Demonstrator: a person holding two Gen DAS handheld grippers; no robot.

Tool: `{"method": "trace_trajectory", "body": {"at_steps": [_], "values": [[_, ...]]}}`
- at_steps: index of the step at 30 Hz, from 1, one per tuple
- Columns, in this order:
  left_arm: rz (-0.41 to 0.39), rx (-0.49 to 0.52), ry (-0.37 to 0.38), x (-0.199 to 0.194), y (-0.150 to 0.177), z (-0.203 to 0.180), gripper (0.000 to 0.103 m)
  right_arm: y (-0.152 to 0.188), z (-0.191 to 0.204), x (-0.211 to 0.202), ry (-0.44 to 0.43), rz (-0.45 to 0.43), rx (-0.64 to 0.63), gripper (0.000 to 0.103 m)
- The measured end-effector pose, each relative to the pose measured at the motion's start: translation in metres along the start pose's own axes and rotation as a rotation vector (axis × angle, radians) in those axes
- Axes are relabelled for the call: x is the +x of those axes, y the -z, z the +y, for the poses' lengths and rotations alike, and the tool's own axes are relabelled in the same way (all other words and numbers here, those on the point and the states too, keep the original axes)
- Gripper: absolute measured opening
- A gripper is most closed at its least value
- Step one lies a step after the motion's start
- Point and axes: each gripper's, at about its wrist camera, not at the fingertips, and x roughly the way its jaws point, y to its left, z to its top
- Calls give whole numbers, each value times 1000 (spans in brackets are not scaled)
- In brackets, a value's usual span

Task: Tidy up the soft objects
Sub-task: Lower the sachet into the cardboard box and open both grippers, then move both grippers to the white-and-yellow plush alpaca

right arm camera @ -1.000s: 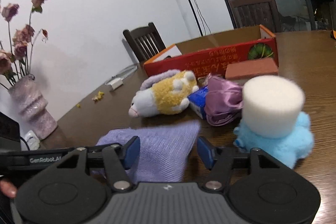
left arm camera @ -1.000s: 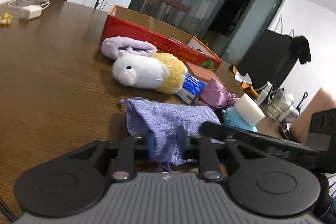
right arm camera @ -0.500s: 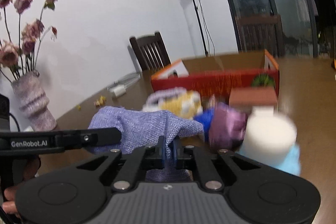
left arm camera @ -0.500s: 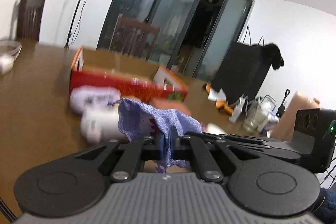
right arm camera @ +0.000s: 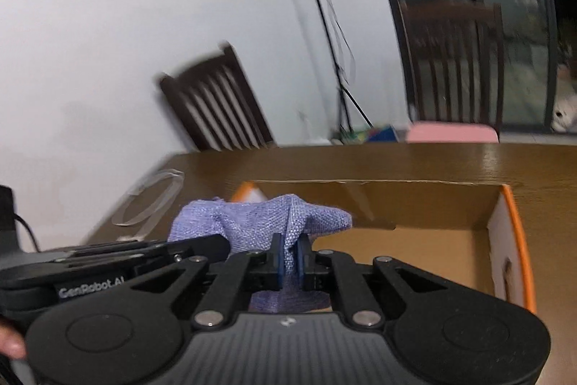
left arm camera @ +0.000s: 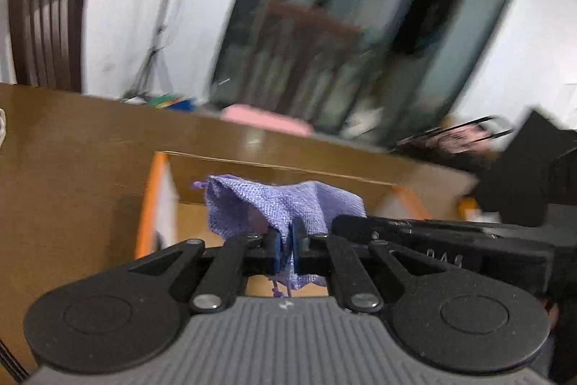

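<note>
Item: lilac mesh pouch (left arm camera: 285,204), soft woven cloth with a drawstring. Location: in the air above the open cardboard box (right arm camera: 425,204), slung between two handheld grippers. Not yet inside the box.

Left gripper (left arm camera: 285,248): jaws closed tight on one edge of the pouch, cloth pinched between the blue pads, drawstring tail dangling below.

Right gripper (right arm camera: 288,258): jaws likewise clamped on the other edge, fabric bunched upward between the pads. The two tools sit close side by side, each showing in the other's view.

Box: brown inside with orange-edged flaps, resting on the wooden table (right arm camera: 396,161). The part of its floor that shows looks bare; the near part is hidden by the grippers and pouch.

Progress, as judged: this piece is lifted and carried to the container, with lowering and release left to do. If the box is as bare as it looks, this would be the first piece in. No other soft things show from here, so how many remain cannot be told.

Surroundings: wooden chairs (right arm camera: 216,103) at the far edge, a pink cushion (right arm camera: 452,134) on one seat, a glass door beyond. Both views blurred.
</note>
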Motion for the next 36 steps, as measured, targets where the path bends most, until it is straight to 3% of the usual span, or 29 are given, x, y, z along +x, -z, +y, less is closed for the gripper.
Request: {"method": "trace_trajectory", "body": {"at_steps": [2,4,5,6,7,9,12,16,19,21,24,27,31,33,36], "values": [[51,35,-52,27,-12,7,9,-12,-5,36,29,35,1,7],[70,39,-113,44,-17,12,19,-20,-7,62,48,50,-16,7],[65,48,-139,48,-17,13,37,-22,-8,72,60,52,-22,12],[51,59,-153,50,-16,15,45,-21,-11,81,78,54,-17,17],[40,70,-161,50,-14,15,45,-21,-13,90,84,77,-15,20],[37,81,-144,48,-9,19,47,-20,-16,100,95,100,-16,38],[23,97,-135,38,-4,17,54,-16,-16,89,83,71,-29,41],[-2,107,-151,15,-5,10,55,-15,-12,47,95,25,-76,43],[-53,108,-155,-22,-1,0,56,-16,-6,-6,86,-44,-109,45],[-105,118,-159,-57,9,-10,63,-12,-5,-48,72,-98,-122,54],[-189,152,-195,-110,37,-25,76,9,-5,-112,35,-159,-142,57],[-281,210,-219,-160,81,-41,85,47,-4,-171,2,-215,-165,68],[-346,230,-225,-209,140,-53,90,108,5,-222,5,-242,-197,69],[-378,193,-219,-226,169,-53,98,139,10,-241,27,-260,-223,71],[-382,168,-222,-245,209,-55,100,184,17,-262,106,-288,-272,73]]}}
